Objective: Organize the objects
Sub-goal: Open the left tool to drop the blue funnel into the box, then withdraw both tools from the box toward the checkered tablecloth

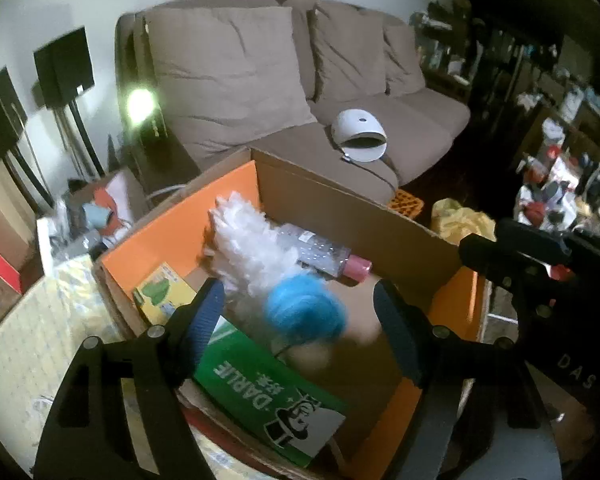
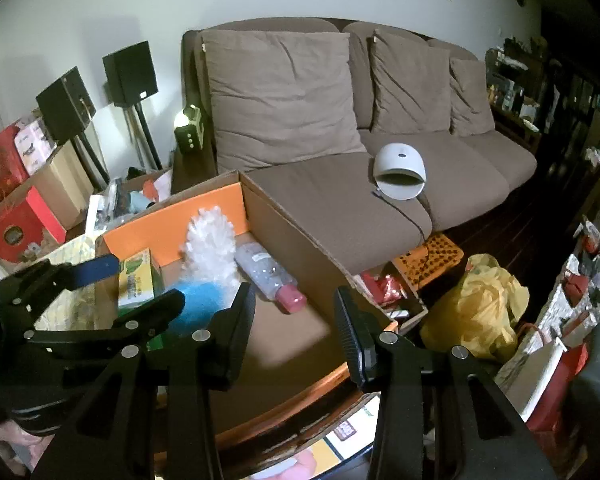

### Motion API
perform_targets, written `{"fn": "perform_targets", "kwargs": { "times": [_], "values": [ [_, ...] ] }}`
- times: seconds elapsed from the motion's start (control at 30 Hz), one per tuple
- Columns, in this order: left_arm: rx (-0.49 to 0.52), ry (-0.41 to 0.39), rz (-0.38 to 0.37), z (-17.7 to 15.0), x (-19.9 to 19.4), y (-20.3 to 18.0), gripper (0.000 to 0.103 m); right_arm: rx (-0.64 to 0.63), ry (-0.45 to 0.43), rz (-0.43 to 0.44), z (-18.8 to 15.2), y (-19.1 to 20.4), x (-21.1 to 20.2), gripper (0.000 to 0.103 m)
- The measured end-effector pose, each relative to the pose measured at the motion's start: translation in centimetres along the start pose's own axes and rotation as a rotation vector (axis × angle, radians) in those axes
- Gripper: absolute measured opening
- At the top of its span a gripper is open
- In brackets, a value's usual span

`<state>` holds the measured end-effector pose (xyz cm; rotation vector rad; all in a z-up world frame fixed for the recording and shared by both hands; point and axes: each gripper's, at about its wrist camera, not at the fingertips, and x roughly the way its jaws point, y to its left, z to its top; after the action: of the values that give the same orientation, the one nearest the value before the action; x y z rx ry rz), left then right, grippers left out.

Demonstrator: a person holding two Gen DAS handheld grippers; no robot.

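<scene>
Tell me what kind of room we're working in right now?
Most likely a home living room, fairly cluttered. A brown sofa with big cushions sits against the wall, two black speakers stand on stands beside it, and crowded shelves line the far side. An open cardboard box sits in front of the sofa.

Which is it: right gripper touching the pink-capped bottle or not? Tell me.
Apart. The left wrist view shows the right gripper up by the box rim, with bare cardboard between it and the bottle lying inside.
</scene>
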<state>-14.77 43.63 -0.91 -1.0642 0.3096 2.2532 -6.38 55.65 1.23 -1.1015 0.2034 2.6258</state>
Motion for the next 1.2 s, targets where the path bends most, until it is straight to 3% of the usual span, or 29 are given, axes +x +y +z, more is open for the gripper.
{"fn": "perform_targets", "kwargs": {
  "times": [0.2, 0.3, 0.57, 0.67, 0.9, 1.2],
  "values": [
    [0.02, -0.025, 0.048, -0.7, -0.6, -0.5, 0.08, -0.006, 0.002, 0.002, 0.0, 0.3, 0.1, 0.042],
    [0.038, -0.051, 0.107, -1.1, -1.1, 0.0, 0.08, -0.013, 0.001, 0.004, -0.1, 0.5, 0.0, 0.042],
    [-0.018, -0.101, 0.215, -1.8, -3.4, 3.2, 0.081, -0.016, -0.012, 0.009, -0.1, 0.6, -0.5, 0.044],
    [-0.05, -0.125, 0.237, -2.1, -4.7, 4.6, 0.082, -0.015, -0.012, 0.062, 0.0, 1.0, -0.9, 0.044],
    [-0.057, -0.162, 0.294, -2.7, -6.7, 6.2, 0.09, -0.035, -0.053, 0.106, 0.2, 2.8, -2.6, 0.053],
    [-0.113, -0.175, 0.352, -4.3, -8.5, 9.0, 0.091, -0.085, -0.085, 0.113, 0.5, 5.0, -3.3, 0.068]
  ]
}}
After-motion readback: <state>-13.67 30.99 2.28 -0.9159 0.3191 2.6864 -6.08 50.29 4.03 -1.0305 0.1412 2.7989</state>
